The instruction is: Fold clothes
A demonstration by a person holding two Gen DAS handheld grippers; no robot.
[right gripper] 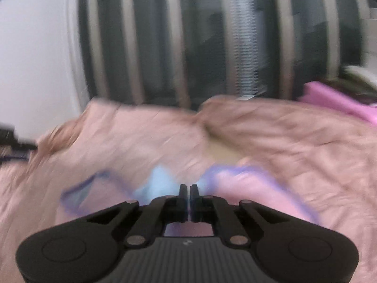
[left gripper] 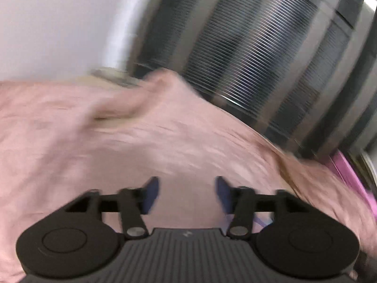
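The pink garment [right gripper: 271, 139] is the largest item and the landmark: it lies spread and wrinkled across the surface in both wrist views, filling the lower field below a slatted window wall [right gripper: 245, 59]. A brighter magenta cloth [right gripper: 329, 99] lies at its far right edge. Near the garment's near hem, a pale blue patch with purple trim [right gripper: 160, 181] sits directly ahead of the right gripper [right gripper: 188, 191], touching or just beyond the tips. That gripper's jaws stand fully closed; blur prevents confirming whether fabric is pinched between them. The left gripper [left gripper: 187, 188] hovers over a plain stretch of the garment, jaws standing apart with nothing between them. Judgement: the right gripper is nearer the trimmed edge, so the coming fold depends on that edge, running crosswise to its fingers.
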